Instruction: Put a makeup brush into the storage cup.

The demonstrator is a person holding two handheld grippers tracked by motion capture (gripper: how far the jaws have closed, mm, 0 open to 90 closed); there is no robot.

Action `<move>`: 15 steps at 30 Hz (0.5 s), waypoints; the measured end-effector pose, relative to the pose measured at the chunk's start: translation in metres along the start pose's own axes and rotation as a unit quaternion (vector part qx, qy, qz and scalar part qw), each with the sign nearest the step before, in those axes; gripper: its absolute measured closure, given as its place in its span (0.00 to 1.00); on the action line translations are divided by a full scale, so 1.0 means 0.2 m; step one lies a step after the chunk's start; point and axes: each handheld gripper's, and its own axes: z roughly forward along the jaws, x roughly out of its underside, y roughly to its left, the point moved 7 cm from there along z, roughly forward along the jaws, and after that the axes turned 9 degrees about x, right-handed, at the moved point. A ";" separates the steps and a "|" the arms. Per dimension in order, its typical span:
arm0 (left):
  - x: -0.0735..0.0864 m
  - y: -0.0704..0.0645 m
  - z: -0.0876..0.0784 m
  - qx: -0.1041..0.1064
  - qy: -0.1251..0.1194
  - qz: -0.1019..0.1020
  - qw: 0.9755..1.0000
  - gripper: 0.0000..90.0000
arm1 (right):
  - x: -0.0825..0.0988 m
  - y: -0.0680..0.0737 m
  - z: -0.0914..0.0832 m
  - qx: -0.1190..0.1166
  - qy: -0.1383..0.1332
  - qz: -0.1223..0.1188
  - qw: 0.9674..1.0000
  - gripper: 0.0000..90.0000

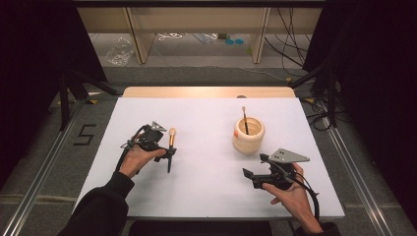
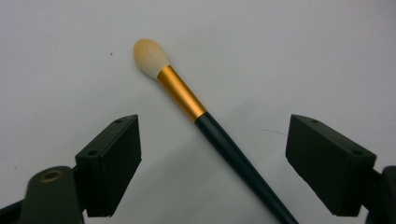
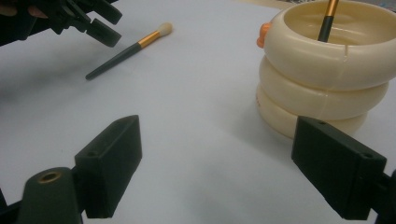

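The left claw (image 2: 212, 158) stood open over a makeup brush (image 2: 212, 126) lying flat on the bench (image 1: 206, 162), handle between the jaws, bristles toward 11 o'clock. The right claw (image 3: 217, 168), open and empty, sat farther off, beside the cream holder (image 3: 322, 70) at 2 o'clock.

Between your left tool's (image 2: 212, 163) black jaws, the brush (image 2: 205, 119) is cream-tipped, gold-banded, dark-handled. The holder (image 3: 322, 70) beside your right tool (image 3: 231, 168) is cream, on a white table (image 3: 187, 116).
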 end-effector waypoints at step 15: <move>-0.02 -0.01 0.04 0.005 0.041 0.022 0.999 0.26 | 0.00 0.00 0.01 -0.003 0.001 -0.002 1.000 0.19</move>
